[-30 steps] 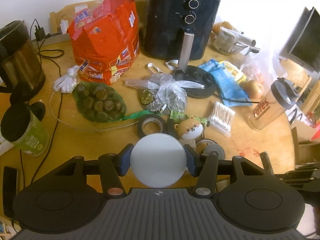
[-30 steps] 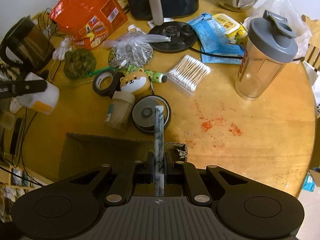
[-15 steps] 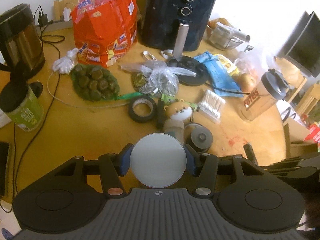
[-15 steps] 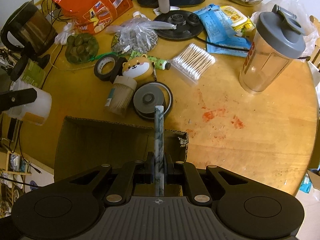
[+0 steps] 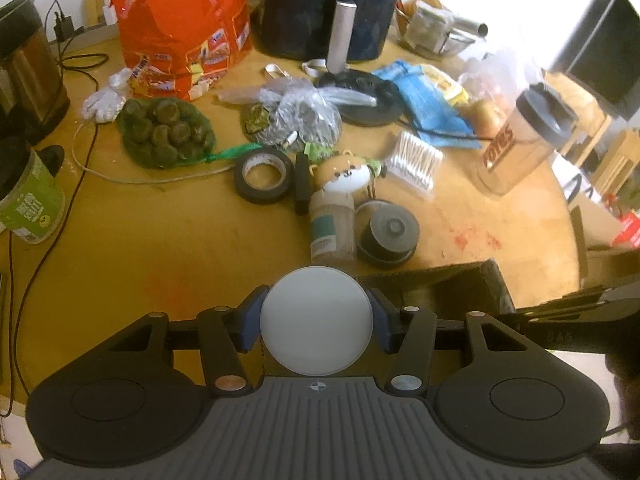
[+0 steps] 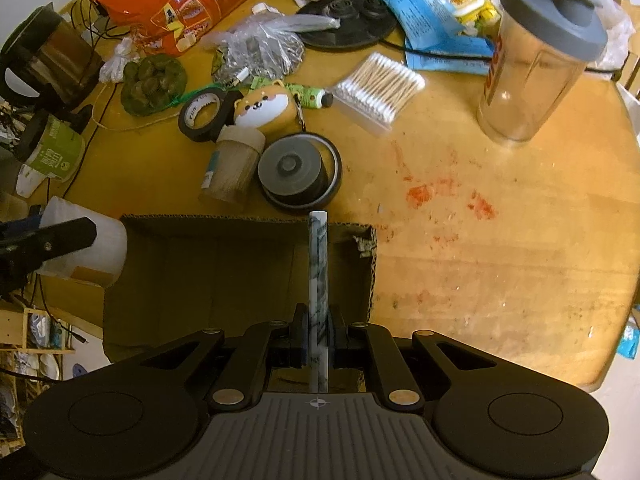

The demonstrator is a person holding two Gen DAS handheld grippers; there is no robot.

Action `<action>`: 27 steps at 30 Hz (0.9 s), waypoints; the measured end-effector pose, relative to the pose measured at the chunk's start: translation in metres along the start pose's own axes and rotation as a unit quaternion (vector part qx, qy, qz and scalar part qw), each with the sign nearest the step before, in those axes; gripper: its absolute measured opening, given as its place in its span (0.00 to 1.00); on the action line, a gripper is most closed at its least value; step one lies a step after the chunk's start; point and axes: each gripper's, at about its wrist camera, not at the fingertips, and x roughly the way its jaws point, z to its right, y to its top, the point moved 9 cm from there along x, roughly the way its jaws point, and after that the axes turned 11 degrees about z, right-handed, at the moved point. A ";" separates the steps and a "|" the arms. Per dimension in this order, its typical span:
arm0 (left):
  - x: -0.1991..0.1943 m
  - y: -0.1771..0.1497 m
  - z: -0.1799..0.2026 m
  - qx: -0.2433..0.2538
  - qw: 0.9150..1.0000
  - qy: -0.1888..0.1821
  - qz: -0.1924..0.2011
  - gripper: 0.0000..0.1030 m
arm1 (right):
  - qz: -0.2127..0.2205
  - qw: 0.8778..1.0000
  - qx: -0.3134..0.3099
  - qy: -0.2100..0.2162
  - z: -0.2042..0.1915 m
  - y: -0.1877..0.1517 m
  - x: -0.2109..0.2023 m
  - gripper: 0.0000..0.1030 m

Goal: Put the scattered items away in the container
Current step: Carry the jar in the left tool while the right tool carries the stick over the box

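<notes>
1. A white cylindrical container (image 5: 316,320) is grasped by the left claw (image 5: 316,322), its round end turned toward the camera; in the right wrist view (image 6: 86,250) it is seen from the side, held just past the left wall of the cardboard box (image 6: 240,276).
2. A thin marbled stick (image 6: 318,280) is clenched edge-on in the right claw (image 6: 318,334), directly above the open box, whose floor looks bare from this view.
3. The step in hand is judged to be the drop of both items into the box. The stick is best lowered close to the floor before release, so that it is not bounced out.
4. The white container is best carried inward over the box opening first, since it appears to hang at the rim or outside it.
5. Items left on the bench (image 6: 480,240) are a black tape roll (image 6: 202,114), a dog-faced toy (image 6: 264,110), a toothpick jar (image 6: 234,164), a round grey lidded tin (image 6: 298,172) and a cotton swab pack (image 6: 380,88).
6. Only a corner of the box (image 5: 460,284) is shown in the left wrist view, but the air fryer (image 5: 332,4) and kettle (image 5: 28,68) are seen there more fully.
7. The box interior and the stick are shown only in the right wrist view.
</notes>
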 end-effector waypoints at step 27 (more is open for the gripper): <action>0.046 -0.026 0.006 0.067 0.997 0.022 -0.044 0.51 | -0.037 0.999 -0.019 -0.022 -0.004 -0.012 0.042 0.11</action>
